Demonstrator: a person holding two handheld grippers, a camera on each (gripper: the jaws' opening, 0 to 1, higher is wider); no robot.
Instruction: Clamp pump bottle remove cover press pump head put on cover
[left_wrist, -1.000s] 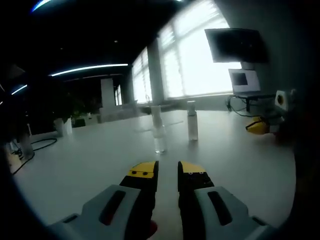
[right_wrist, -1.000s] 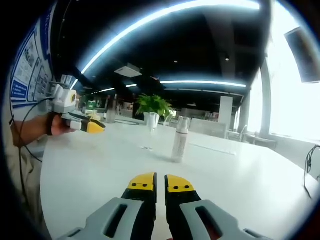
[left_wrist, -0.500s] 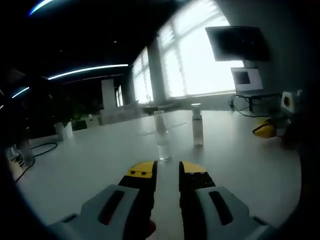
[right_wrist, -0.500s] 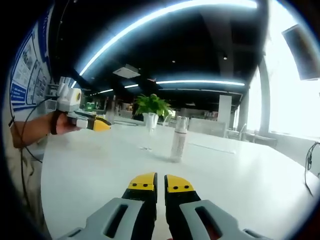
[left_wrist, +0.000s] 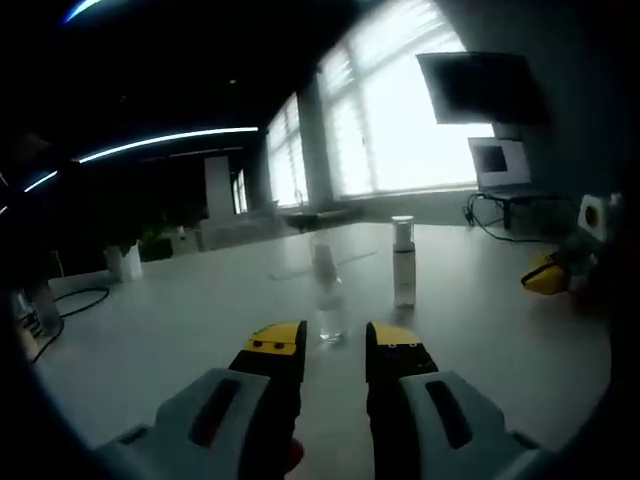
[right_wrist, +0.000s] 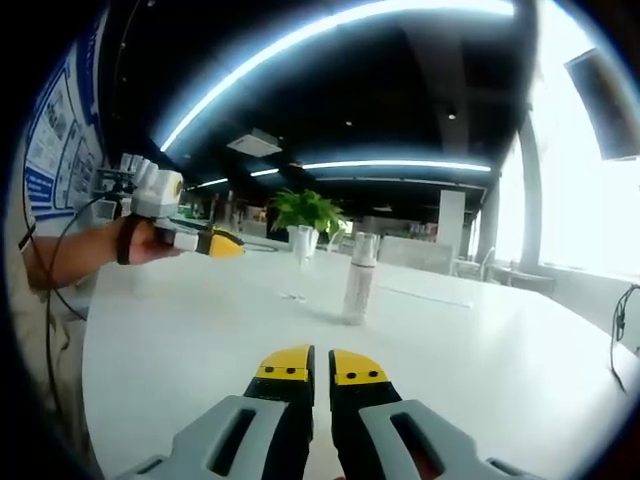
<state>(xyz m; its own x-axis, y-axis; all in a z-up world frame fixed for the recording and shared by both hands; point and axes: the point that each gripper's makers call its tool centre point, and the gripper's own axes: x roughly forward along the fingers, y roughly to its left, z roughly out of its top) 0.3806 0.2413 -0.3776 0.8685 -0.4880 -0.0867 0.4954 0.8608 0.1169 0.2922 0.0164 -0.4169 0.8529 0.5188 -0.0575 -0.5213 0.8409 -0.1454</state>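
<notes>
A white table (right_wrist: 470, 360) in a dim office, bright windows blown out at upper right; the capped pump bottle (right_wrist: 358, 278) stands mid-frame, a hard-to-read clear glass (left_wrist: 327, 296) beside it; left gripper (left_wrist: 335, 348) slightly parted and empty; right gripper (right_wrist: 310, 368) closed, holding nothing

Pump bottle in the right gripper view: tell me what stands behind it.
Behind the pump bottle stand a clear glass on the white table and, farther back, a potted plant. The pot's base is too dim to make out.
</notes>
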